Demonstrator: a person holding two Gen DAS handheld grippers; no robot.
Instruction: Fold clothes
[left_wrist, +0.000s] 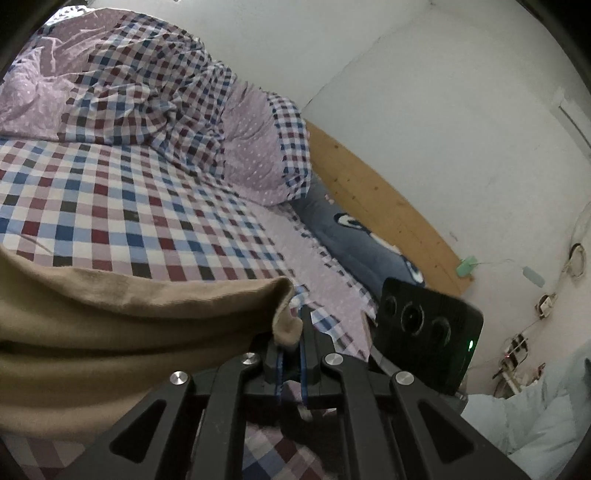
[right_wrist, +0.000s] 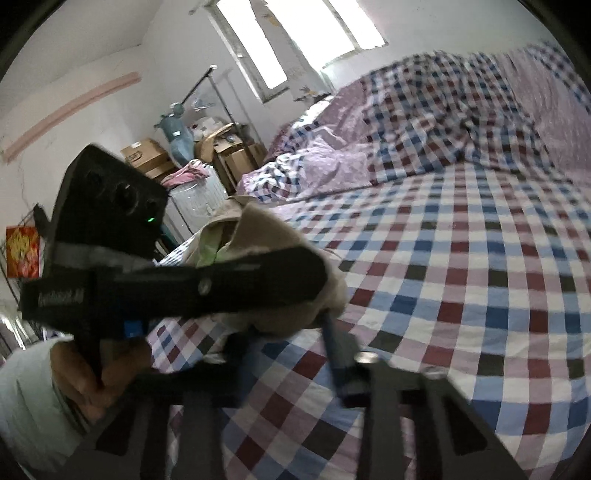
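A tan garment (left_wrist: 110, 325) hangs in a long sag across the lower left of the left wrist view. My left gripper (left_wrist: 291, 325) is shut on one folded corner of it, blue pads close together. In the blurred right wrist view that same gripper (right_wrist: 314, 273) crosses the frame from the left, its tip buried in a bunch of the tan garment (right_wrist: 258, 229). My right gripper (right_wrist: 284, 332) stands just under this bunch with its fingers (right_wrist: 332, 339) clearly apart; cloth lies at their tips. A hand (right_wrist: 92, 369) holds the left gripper's handle.
Everything hangs over a bed with a checked sheet (right_wrist: 461, 277). A rumpled checked and lilac quilt (left_wrist: 147, 85) is heaped at the far side. A blue pillow (left_wrist: 354, 236) lies against a wooden headboard (left_wrist: 388, 195). Boxes and a clothes rack (right_wrist: 221, 147) stand under the window.
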